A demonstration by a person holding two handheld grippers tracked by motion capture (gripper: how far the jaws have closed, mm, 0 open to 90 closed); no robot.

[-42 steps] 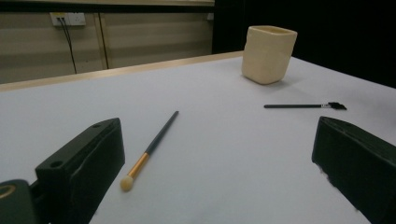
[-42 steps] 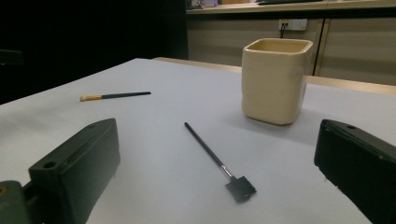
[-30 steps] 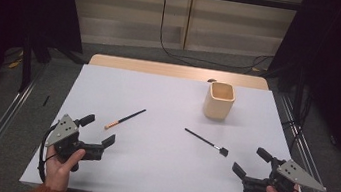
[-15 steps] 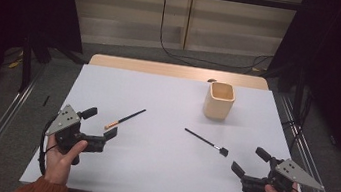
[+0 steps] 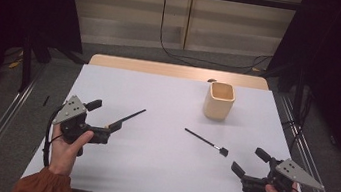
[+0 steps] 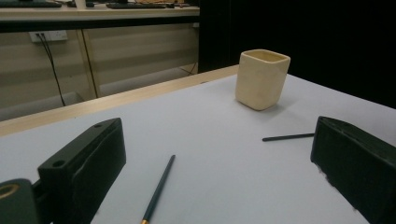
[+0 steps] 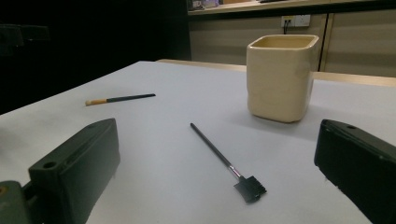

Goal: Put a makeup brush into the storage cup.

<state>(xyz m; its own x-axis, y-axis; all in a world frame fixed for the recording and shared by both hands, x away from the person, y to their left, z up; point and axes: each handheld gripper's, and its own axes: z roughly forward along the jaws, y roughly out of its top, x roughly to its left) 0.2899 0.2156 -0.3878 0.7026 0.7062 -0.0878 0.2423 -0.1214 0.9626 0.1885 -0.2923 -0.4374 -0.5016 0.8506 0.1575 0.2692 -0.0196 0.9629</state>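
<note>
High view: the left claw point(image 5: 104, 119) gapes wide around the thin black orange-tipped brush point(image 5: 127, 118) near the desk's point(image 5: 158, 165) left edge. The right claw point(image 5: 248, 162) gapes wide too, near the short black comb-headed brush point(image 5: 206, 142).

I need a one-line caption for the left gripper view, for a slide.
Open left gripper approaching a thin brush lying between its jaws on the white table, with a cream cup beyond.

Slim dark brush point(image 5: 127, 119) flat between jaws
</note>
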